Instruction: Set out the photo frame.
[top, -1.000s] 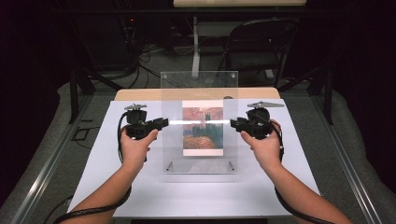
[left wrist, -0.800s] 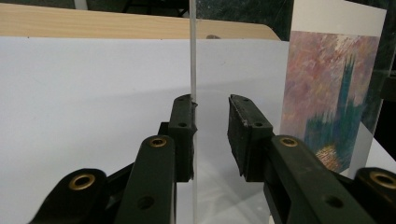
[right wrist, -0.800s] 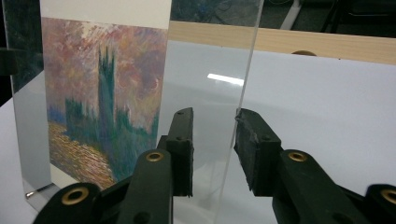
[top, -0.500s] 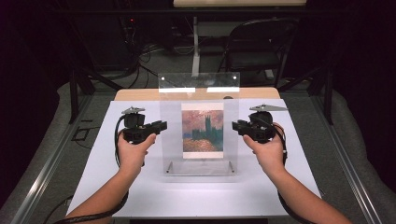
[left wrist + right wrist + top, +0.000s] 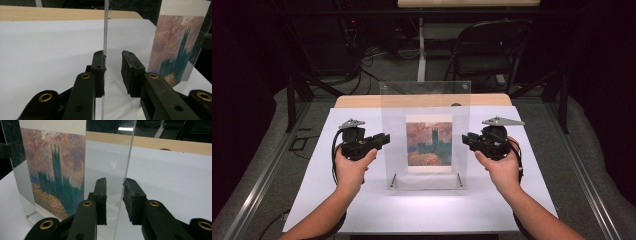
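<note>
Clear sheet stands upright across the desk by the picture, each side edge between narrow, unclamped jaws of left gripper and right gripper, the right's jaws just closing.

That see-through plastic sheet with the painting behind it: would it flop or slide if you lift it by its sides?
The clear, flat acrylic sheet probably stays stiff: its edge looks straight and upright. Its glossy, reflecting faces may be slippery between the black pads. Being tall and thin, it could tip if one side lifts first.
</note>
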